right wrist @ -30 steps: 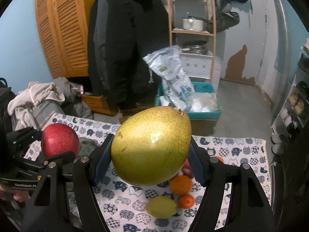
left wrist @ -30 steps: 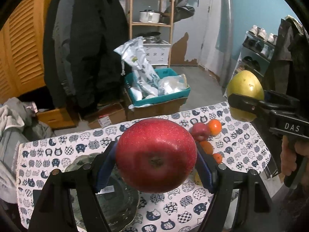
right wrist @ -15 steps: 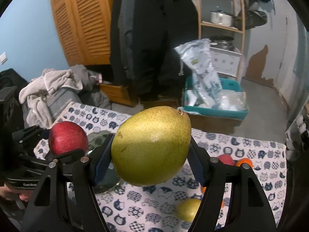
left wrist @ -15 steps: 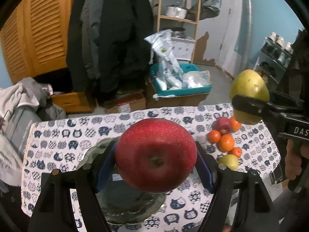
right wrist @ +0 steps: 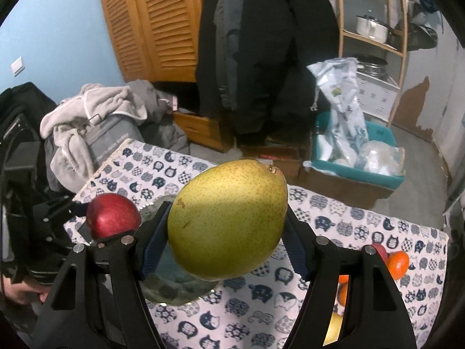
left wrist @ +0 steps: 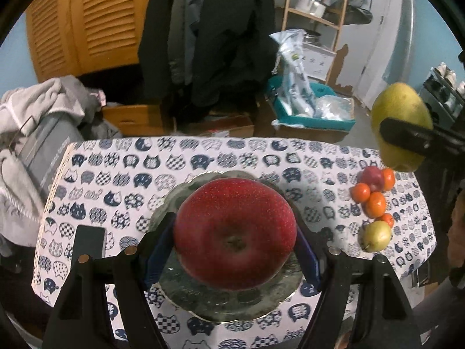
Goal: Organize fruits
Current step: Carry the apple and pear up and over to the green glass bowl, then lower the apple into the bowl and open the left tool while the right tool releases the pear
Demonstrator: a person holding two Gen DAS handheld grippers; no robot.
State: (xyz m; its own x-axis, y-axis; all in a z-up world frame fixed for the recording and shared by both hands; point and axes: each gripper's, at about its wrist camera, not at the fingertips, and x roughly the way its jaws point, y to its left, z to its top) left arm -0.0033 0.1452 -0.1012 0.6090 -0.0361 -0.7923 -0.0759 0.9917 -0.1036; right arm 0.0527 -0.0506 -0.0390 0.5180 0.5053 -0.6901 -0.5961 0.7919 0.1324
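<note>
Left hand-held gripper (left wrist: pixel 235 250) clamps an apple (left wrist: pixel 235 232) above the plate (left wrist: pixel 174 200) – the right hand-held gripper (right wrist: pixel 226 232) clamps a pear (right wrist: pixel 226 218) (no legible writing).

You are holding a big red apple (left wrist: pixel 235 234) whose skin is shining, glossy and finely speckled, between matt black plastic fingers (left wrist: pixel 132 273) lined with dull blue pads. Below it a round clear glass plate (left wrist: pixel 232 305) is glinting on a matt white cat-print cloth (left wrist: pixel 174 163). You are gripping a large yellow-green pear (right wrist: pixel 226 218) showing smooth, freckled, softly sheened skin. Behind, orange louvred wooden doors (right wrist: pixel 162 23) are looking satin.
</note>
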